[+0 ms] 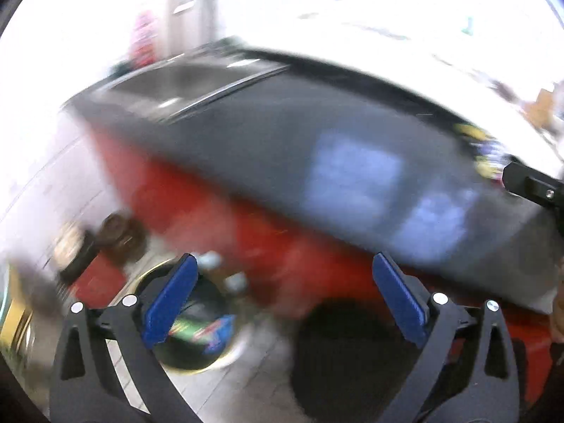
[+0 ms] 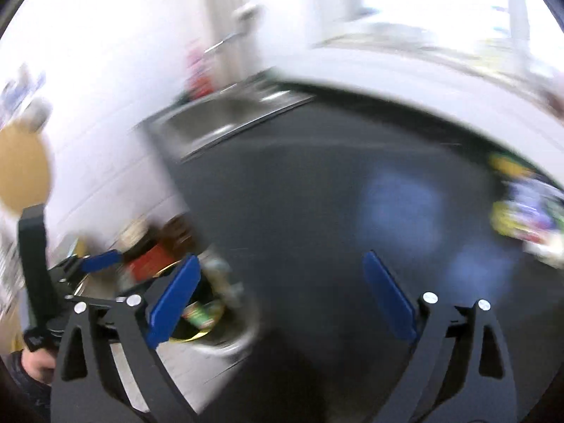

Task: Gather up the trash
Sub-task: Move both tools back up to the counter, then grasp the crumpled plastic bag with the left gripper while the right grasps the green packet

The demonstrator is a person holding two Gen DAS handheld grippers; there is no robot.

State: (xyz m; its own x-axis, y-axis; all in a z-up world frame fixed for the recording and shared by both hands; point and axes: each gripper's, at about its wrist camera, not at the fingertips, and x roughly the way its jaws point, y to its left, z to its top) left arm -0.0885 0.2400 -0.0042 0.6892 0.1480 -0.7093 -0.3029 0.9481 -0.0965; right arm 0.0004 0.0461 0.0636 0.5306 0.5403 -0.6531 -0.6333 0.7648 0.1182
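Both views are motion-blurred. My left gripper (image 1: 282, 299) is open and empty, out past the counter's red front, with the round trash bin (image 1: 197, 320) on the floor behind its left finger. The bin holds colourful wrappers (image 1: 208, 331). My right gripper (image 2: 278, 299) is open and empty over the dark countertop (image 2: 317, 194). The bin (image 2: 211, 320) shows at its left finger. A heap of colourful wrappers (image 2: 528, 208) lies on the counter at the right; it also shows in the left wrist view (image 1: 486, 151). The left gripper (image 2: 95, 261) appears at the left of the right wrist view.
A steel sink (image 1: 183, 81) is set in the far left end of the counter, also in the right wrist view (image 2: 218, 120). Bottles and jars (image 1: 116, 232) stand on the floor beside the bin. The counter front (image 1: 211, 204) is red. A round tan object (image 2: 21, 172) hangs at the left.
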